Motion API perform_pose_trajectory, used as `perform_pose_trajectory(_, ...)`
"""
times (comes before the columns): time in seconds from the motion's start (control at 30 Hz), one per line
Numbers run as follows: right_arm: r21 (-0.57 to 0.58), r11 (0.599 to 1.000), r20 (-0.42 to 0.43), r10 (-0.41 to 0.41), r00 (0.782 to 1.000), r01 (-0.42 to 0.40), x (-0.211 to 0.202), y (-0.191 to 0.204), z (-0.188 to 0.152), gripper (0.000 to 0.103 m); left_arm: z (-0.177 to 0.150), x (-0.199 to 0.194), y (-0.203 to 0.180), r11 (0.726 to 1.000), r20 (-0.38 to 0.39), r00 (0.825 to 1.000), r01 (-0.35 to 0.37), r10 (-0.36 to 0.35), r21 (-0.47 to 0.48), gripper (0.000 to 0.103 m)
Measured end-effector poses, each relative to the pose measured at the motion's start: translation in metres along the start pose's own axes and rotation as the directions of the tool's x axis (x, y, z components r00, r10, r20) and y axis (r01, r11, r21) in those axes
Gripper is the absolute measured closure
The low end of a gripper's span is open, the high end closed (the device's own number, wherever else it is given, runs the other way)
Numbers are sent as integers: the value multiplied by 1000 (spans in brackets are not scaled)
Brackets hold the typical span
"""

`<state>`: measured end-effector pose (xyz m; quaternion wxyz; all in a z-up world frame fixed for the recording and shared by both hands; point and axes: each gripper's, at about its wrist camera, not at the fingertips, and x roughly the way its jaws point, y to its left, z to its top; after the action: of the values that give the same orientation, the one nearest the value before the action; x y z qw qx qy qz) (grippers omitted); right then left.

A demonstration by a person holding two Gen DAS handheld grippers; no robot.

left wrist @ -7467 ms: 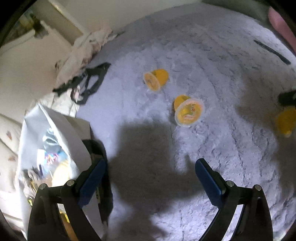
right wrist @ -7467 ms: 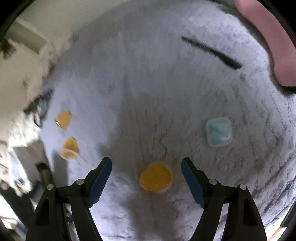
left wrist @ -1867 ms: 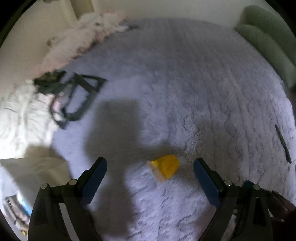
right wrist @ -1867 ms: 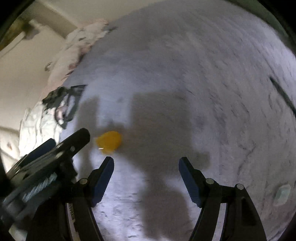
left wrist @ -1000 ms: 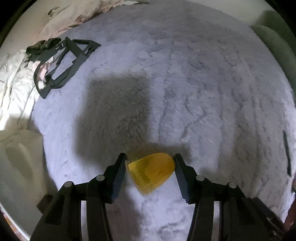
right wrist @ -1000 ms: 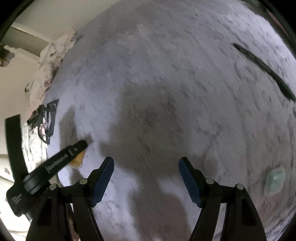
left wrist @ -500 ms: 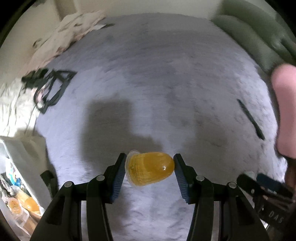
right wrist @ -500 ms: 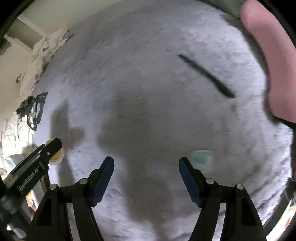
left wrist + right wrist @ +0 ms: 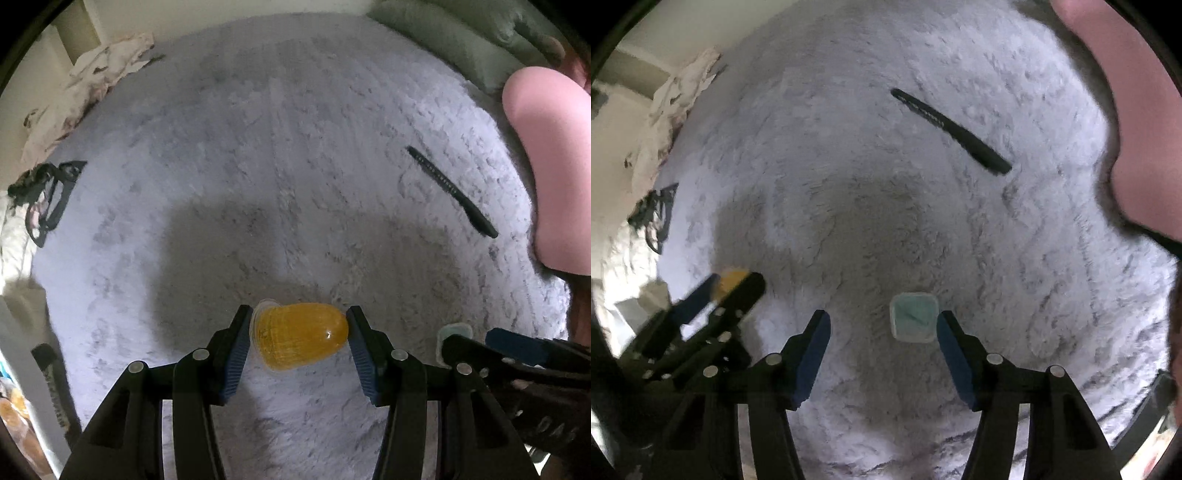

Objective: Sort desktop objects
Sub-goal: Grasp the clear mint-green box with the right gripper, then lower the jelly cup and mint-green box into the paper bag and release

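Amber and translucent, the jelly cup, which a second ago lay on the grey fluffy rug, now hangs clear above it clamped sideways in the left tongs, so one item is ready to sort, while beside the cup the right tongs gape over the teal packet, with the black comb lying well beyond it.

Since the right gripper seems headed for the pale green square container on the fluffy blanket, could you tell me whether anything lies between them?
Nothing visible does. The right gripper is open, and the green square container lies on the blanket just inside its right finger. The black pen lies farther off, and the left gripper holds the orange jelly cup aside.
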<state>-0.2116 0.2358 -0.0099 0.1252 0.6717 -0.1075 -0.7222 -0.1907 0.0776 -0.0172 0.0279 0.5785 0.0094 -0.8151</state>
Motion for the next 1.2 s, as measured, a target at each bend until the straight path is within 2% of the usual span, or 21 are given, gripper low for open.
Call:
perform_pose_trajectory(0.07, 0, 1000, -5, -24, 1000, 24, 5, -3, 1, 45, 0, 7, -3, 1000, -6, 1000, 4, -4, 5, 52)
perform_pose_trajectory(0.2, -9, 999, -34, -39, 999, 39, 18, -7, 6, 47, -1, 19, -1, 998, -33, 998, 59, -60, -15, 52)
perform_pose_trajectory(0.3, 11, 1000, -53, -23, 998, 24, 28, -11, 8, 53, -1, 25, 0, 998, -16, 998, 63, -63, -25, 52)
perform_pose_trajectory(0.33, 15, 1000, -59, -18, 998, 19, 32, -11, 9, 58, -1, 26, -1, 998, -12, 998, 62, -62, -24, 52)
perform_pose_trajectory(0.43, -1, 997, -66, -71, 995, 71, 40, -6, 9, 62, -2, 26, -3, 998, -2, 998, 56, -56, -16, 52)
perform_pose_trajectory(0.5, -7, 996, -59, -88, 994, 88, 39, -2, 9, 62, -2, 29, -1, 996, -23, 996, 80, -81, -26, 52)
perform_pose_trajectory(0.57, -7, 994, -49, -112, 992, 112, 38, 1, 9, 68, -6, 36, 7, 990, -52, 990, 130, -133, -61, 52)
perform_pose_trajectory(0.63, -11, 994, -40, -113, 993, 113, 36, 3, 8, 69, -9, 40, 11, 988, -57, 988, 138, -143, -76, 52)
perform_pose_trajectory(0.77, -12, 999, -28, -46, 999, 46, 26, 9, 8, 69, -12, 32, 6, 991, -38, 991, 126, -128, -41, 59)
perform_pose_trajectory(0.83, -24, 999, -8, -33, 999, 32, 16, 15, 7, 69, -11, 18, 7, 995, -10, 995, 98, -98, -25, 59)
perform_pose_trajectory(0.9, -45, 999, 27, -17, 999, 18, 2, 25, 5, 69, -10, 3, 13, 995, 22, 995, 98, -98, -19, 59)
perform_pose_trajectory(1.07, -122, 989, 86, 98, 992, -87, -32, 58, -3, 69, -17, -53, 47, 998, 123, 991, 61, -57, -32, 59)
perform_pose_trajectory(1.2, -189, 973, 93, 152, 984, -133, -44, 92, -17, 69, -37, -91, 84, 998, 187, 982, 34, -23, -54, 59)
